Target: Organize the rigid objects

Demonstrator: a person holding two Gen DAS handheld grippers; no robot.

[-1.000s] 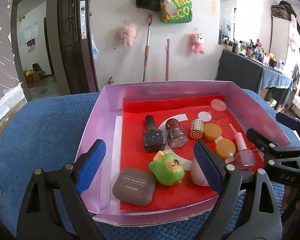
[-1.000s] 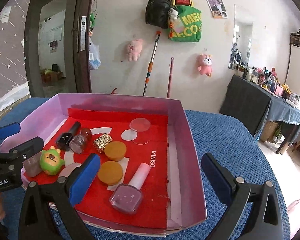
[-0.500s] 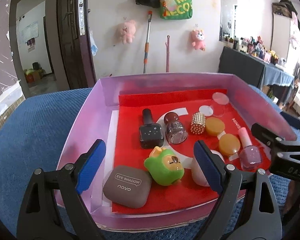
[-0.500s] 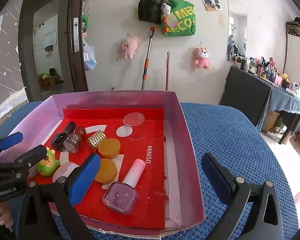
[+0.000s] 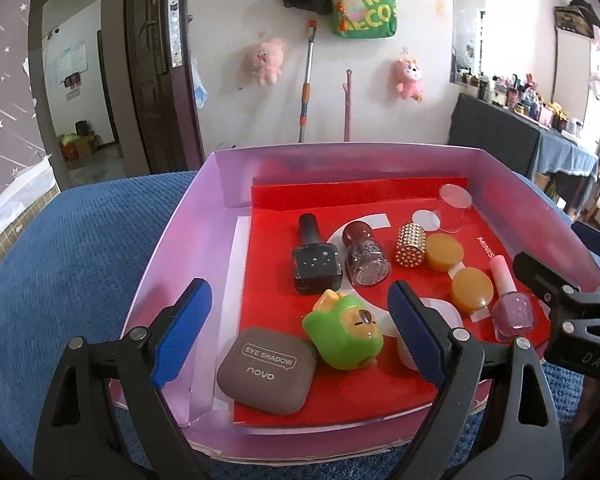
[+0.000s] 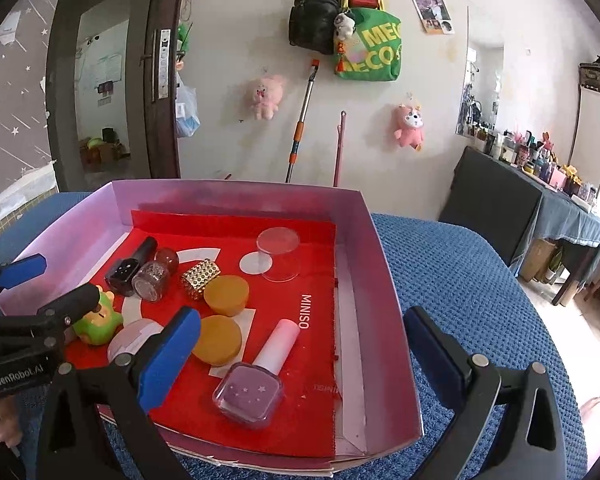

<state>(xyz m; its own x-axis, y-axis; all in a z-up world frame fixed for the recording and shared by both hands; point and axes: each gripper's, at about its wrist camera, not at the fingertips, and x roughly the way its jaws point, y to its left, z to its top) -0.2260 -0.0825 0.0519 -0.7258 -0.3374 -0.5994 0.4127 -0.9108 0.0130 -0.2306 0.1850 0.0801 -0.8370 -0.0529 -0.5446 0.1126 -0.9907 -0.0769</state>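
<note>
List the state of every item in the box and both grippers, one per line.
left gripper: open, empty
right gripper: open, empty
box: open-topped
eye shadow case: closed, flat
black polish bottle: capped, lying down
pink polish bottle: capped, lying down
clear cup: tipped over, empty

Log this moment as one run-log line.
left gripper: open, empty | right gripper: open, empty | both over pink box | items inside, none held
</note>
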